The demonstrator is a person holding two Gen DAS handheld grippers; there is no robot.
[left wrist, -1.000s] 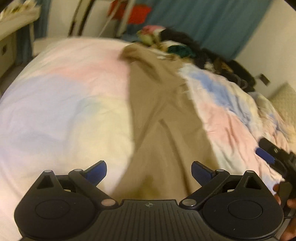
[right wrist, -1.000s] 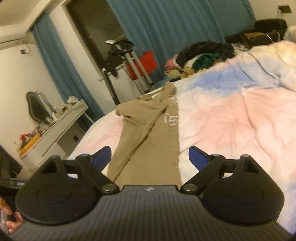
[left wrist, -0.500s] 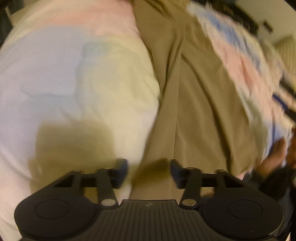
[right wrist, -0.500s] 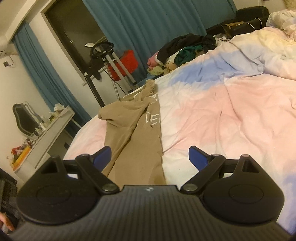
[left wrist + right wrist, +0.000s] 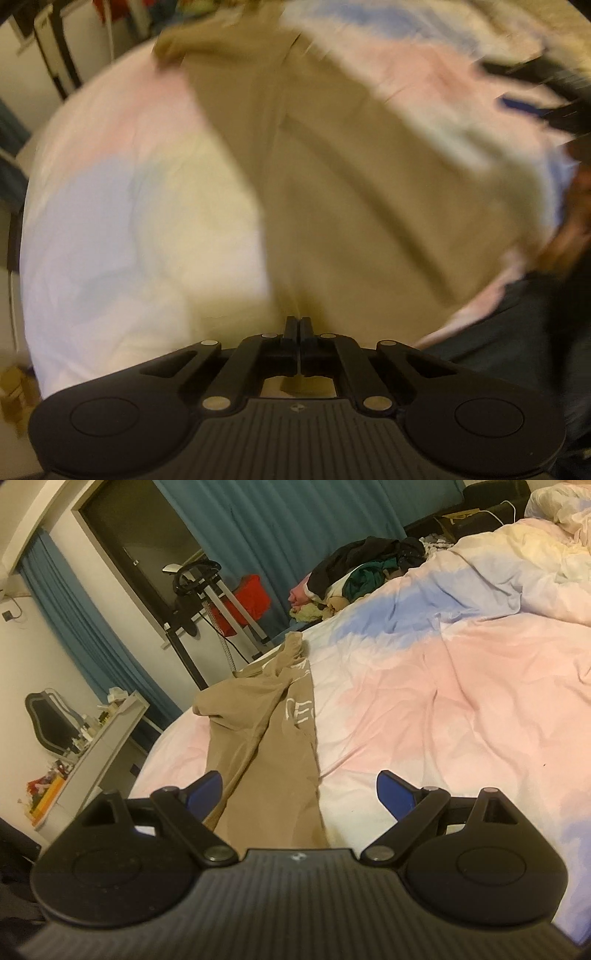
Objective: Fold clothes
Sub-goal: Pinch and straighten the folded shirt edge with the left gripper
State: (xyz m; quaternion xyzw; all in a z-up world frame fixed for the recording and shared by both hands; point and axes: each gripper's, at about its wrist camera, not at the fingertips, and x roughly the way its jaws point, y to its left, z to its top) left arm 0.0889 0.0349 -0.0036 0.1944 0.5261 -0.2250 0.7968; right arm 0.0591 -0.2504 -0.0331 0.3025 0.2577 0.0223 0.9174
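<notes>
A tan garment [image 5: 332,192] with white lettering lies lengthwise on a pastel duvet [image 5: 122,229]; the left wrist view is blurred by motion. My left gripper [image 5: 299,326] is shut on the garment's near edge, cloth pinched between its fingers. In the right wrist view the same tan garment [image 5: 269,746] runs away from me, its near end between the blue pads. My right gripper [image 5: 299,794] is open just above that end, holding nothing. The right gripper and a hand show at the right edge of the left wrist view.
A heap of dark and coloured clothes [image 5: 365,572] sits at the bed's far end. A white dresser [image 5: 99,746] stands left of the bed, with a metal stand [image 5: 207,602] and blue curtains [image 5: 295,528] behind. Pink and blue duvet [image 5: 461,701] spreads right.
My left gripper dropped to the garment's near edge and went from open to shut on it. The right gripper stayed open and drifted a little nearer the garment's end.
</notes>
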